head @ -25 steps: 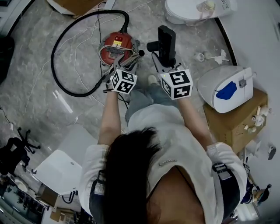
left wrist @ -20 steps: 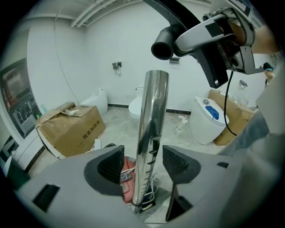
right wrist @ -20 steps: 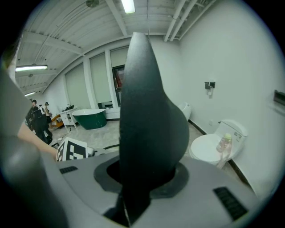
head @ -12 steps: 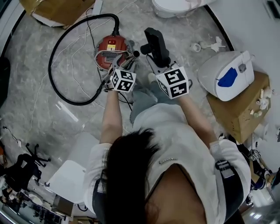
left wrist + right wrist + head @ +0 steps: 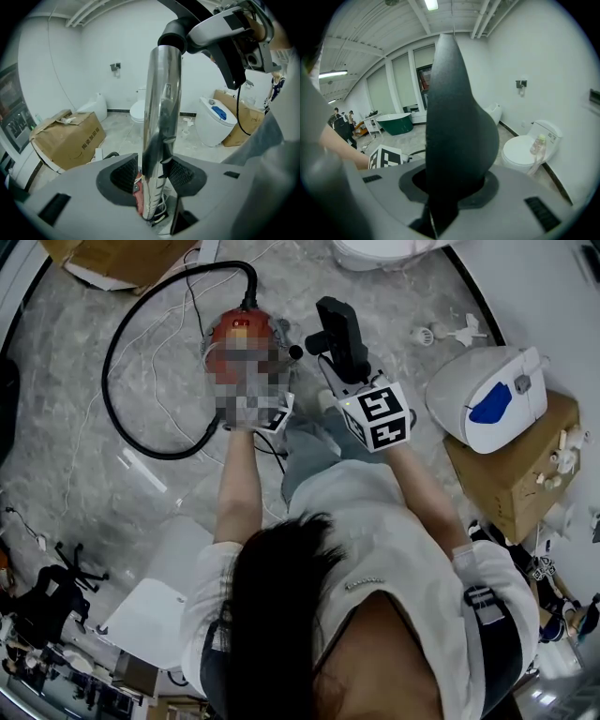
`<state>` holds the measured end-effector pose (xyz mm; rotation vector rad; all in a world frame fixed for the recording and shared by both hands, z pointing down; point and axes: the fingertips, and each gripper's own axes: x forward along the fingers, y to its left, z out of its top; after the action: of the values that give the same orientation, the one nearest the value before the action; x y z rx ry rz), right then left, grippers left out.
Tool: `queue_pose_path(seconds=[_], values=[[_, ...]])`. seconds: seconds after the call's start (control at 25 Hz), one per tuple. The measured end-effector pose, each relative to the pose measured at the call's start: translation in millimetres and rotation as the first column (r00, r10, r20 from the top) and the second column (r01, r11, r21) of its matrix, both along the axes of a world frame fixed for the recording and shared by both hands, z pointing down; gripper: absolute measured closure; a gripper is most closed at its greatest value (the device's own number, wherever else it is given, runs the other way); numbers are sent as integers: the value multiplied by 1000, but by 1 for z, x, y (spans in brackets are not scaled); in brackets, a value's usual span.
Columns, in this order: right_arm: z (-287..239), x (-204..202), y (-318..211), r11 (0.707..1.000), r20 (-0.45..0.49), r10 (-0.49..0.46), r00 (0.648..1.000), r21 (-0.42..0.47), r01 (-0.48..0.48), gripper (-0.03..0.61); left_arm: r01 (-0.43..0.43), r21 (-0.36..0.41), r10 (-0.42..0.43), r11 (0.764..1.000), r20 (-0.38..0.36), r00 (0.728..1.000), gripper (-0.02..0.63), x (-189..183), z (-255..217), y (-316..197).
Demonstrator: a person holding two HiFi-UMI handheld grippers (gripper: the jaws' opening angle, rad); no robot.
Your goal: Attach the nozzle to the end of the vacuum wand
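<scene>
Left tool (image 5: 153, 172) clamps the shiny steel wand (image 5: 161, 117) — right tool (image 5: 454, 185) grips the matte black nozzle (image 5: 457, 117).

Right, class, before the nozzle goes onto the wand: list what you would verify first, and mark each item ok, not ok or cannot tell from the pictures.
1. Left gripper shut on the wand: ok.
2. Right gripper shut on the nozzle: ok.
3. Nozzle's socket brought close to the wand's top end: ok.
4. Socket square with the wand: cannot tell.
5. Nozzle seated on the wand: cannot tell.
6. Hose looped off to the side, clear of the joint: ok.
</scene>
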<state>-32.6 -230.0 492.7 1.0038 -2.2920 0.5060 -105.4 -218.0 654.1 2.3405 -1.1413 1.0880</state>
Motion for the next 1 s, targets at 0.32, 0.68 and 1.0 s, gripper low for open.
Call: queue_pose_path(seconds=[0.32, 0.68, 1.0], values=[[8, -3, -2, 1000, -6, -10, 1000, -30, 10, 468, 18, 2, -18, 1000, -3, 1000, 468, 1, 2, -1], [22, -16, 4, 989, -1, -81, 997, -126, 80, 468, 22, -3, -22, 1000, 1, 1000, 469, 1, 2, 0], [28, -17, 1, 985, 36, -52, 998, -165, 58, 468, 22, -4, -22, 1000, 2, 1000, 469, 1, 3, -1]])
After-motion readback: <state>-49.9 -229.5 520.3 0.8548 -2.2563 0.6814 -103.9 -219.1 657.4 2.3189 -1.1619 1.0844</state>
